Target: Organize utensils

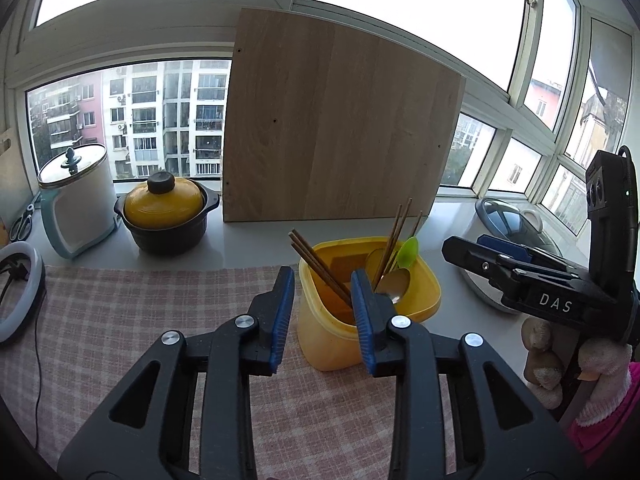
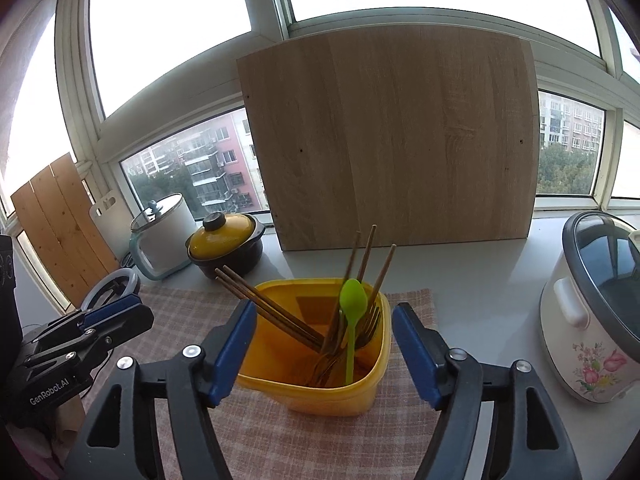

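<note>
1. While both tools hover empty, the yellow plastic square-sided utensil tub [image 2: 320, 356] sits at lower centre of the right wrist frame on the pink checked cloth [image 2: 316, 432].
2. Tub contents: brown wooden chopsticks [image 2: 276, 312] leaning upper left, more chopsticks [image 2: 366, 260] leaning upper right, metal forks [image 2: 370, 324], lime-green silicone spoon [image 2: 352, 304] standing near upright. Left wrist view also shows a metal spoon bowl [image 1: 394, 284].
3. Right gripper [image 2: 324, 344]: jaws wide, nothing held; tub lies straight ahead, between the blue pads [image 2: 232, 352], w/ the tub rim spanning most of the gap. Contact w/ tub walls: cannot tell.
4. Left gripper [image 1: 322, 312]: jaws at moderate gap, nothing held; tub is ahead and slightly right of frame centre, right pad overlapping the rim in the picture.
5. Key relation: utensil long axes run roughly vertical to tilted, handles fanning up and outward from the tub. Right gripper appears nearer and better centred, so prob. the one to act.
6. Judgement: all utensils seen are already in the tub; task looks near complete.
7. Bkgd: wooden board [image 2: 396, 140] leaning on window, yellow-lidded black pot [image 2: 224, 244], floral rice cooker [image 2: 592, 312] at right edge.
</note>
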The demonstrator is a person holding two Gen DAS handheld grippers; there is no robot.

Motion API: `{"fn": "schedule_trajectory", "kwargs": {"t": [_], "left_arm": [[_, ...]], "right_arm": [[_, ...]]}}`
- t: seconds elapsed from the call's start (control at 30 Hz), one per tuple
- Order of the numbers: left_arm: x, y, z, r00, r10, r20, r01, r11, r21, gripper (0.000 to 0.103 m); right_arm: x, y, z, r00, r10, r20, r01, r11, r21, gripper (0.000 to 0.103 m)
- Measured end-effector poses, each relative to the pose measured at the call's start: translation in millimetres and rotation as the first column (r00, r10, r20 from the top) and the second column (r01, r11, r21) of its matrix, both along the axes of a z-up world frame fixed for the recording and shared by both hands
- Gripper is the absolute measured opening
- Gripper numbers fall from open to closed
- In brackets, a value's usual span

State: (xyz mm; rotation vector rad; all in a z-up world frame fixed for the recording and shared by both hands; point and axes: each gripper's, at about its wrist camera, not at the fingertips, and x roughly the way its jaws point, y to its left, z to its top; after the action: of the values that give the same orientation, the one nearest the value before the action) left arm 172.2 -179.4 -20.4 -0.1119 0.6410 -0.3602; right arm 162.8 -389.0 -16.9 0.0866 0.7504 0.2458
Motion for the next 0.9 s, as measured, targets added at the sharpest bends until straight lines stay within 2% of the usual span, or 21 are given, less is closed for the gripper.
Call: {"fn": "schedule_trajectory", "kwargs": {"t": [0.07, 0.13, 0.2, 0.27, 0.3, 0.33, 0.5, 0.7, 0.77, 0.9], "left_arm": [[-4.2, 1.7, 1.8, 1.000, 0.002, 0.005, -0.002, 1.000, 0.000, 0.050], [-9.0, 3.8, 4.3, 1.000, 0.003, 0.015, -0.003, 1.000, -0.004, 0.056], [-13.7, 5.2, 7.5, 1.000, 0.006, 0.021, -0.006, 1.000, 0.003, 0.057], [-18.0, 6.7, 10.0, 1.000, 0.013, 0.021, -0.013, 1.000, 0.008, 0.071], [-20.5, 8.1, 11.3, 1.000, 0.016, 0.024, -0.016, 1.000, 0.006, 0.075], [-23.3, 9.5, 12.3, 0.999, 0.018, 0.027, -0.018, 1.000, 0.002, 0.079], [-33.5, 13.5, 18.4, 0.999, 0.031, 0.032, -0.032, 0.999, 0.026, 0.082], [-53.1, 15.2, 27.8, 0.997, 0.037, 0.074, -0.043, 0.996, 0.074, 0.085], [-58.9, 16.3, 30.8, 0.995, 0.042, 0.086, -0.049, 0.996, 0.080, 0.097], [-69.5, 18.9, 36.9, 0.991, 0.058, 0.118, -0.068, 0.994, 0.084, 0.101]], "right_arm": [[-4.9, 0.8, 4.1, 1.000, -0.008, 0.011, 0.008, 1.000, -0.004, 0.085], [-9.3, 2.0, 8.0, 1.000, -0.013, 0.020, 0.013, 1.000, -0.009, 0.090], [-13.0, 3.8, 11.1, 0.999, -0.020, 0.028, 0.021, 1.000, -0.017, 0.092], [-17.6, 5.1, 14.5, 0.999, -0.033, 0.037, 0.034, 0.999, -0.030, 0.099], [-20.7, 6.1, 16.7, 0.998, -0.041, 0.046, 0.043, 0.998, -0.036, 0.103], [-24.1, 7.2, 18.8, 0.997, -0.045, 0.056, 0.047, 0.998, -0.042, 0.103], [-37.0, 11.4, 28.3, 0.996, -0.058, 0.073, 0.063, 0.996, -0.065, 0.103], [-53.2, 14.5, 40.1, 0.993, -0.072, 0.088, 0.076, 0.996, -0.048, 0.103], [-58.8, 16.1, 44.0, 0.992, -0.079, 0.098, 0.084, 0.995, -0.048, 0.103], [-69.0, 20.7, 51.8, 0.987, -0.093, 0.127, 0.102, 0.993, -0.064, 0.103]]}}
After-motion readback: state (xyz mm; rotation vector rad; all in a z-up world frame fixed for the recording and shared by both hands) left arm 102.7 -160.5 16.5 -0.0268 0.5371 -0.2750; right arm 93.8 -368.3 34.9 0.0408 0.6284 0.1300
